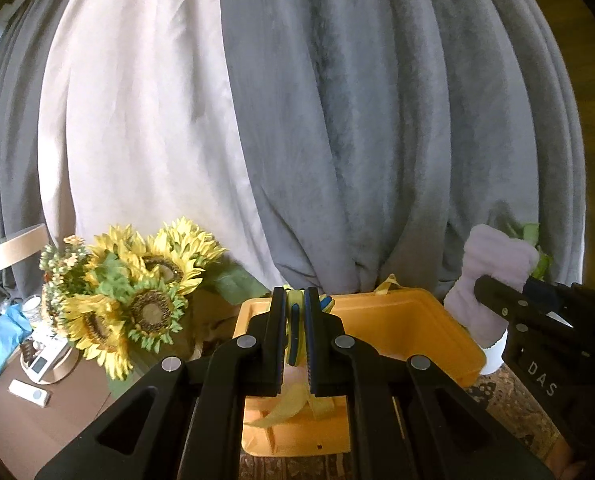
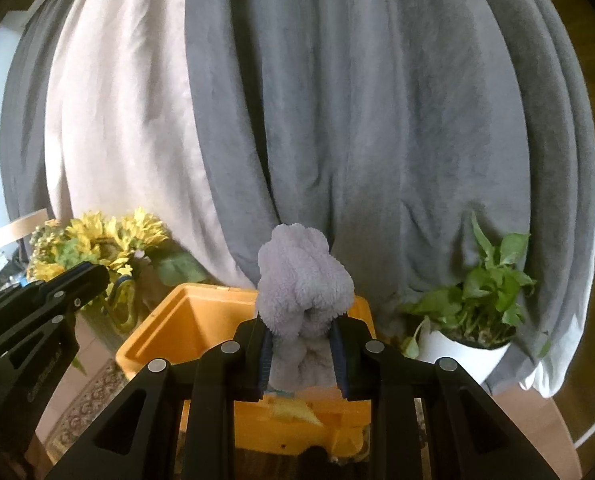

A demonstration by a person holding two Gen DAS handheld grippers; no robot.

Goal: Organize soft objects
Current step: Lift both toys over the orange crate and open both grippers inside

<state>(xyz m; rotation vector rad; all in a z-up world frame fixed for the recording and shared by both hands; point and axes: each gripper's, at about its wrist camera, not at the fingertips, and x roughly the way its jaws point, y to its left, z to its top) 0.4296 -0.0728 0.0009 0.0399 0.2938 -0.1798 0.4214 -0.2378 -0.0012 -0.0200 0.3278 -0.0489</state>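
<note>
My left gripper (image 1: 295, 298) is shut on a thin yellow and blue cloth (image 1: 294, 326), whose yellow ends hang down below the fingers. It hovers over an open orange bin (image 1: 401, 320). My right gripper (image 2: 299, 330) is shut on a fluffy lilac towel (image 2: 303, 280), bunched up between the pads above the same orange bin (image 2: 157, 336). Each gripper shows in the other's view: the right gripper (image 1: 493, 292) with the lilac towel (image 1: 493, 264) at the right, and the left gripper (image 2: 93, 274) with the yellow cloth (image 2: 123, 292) at the left.
Grey and pale curtains (image 1: 337, 120) hang close behind the bin. A bunch of sunflowers (image 1: 137, 292) stands to its left beside a brown table (image 1: 37, 420) with small items. A potted plant (image 2: 473, 312) in a white pot is to the right. A patterned rug (image 1: 509, 408) lies underneath.
</note>
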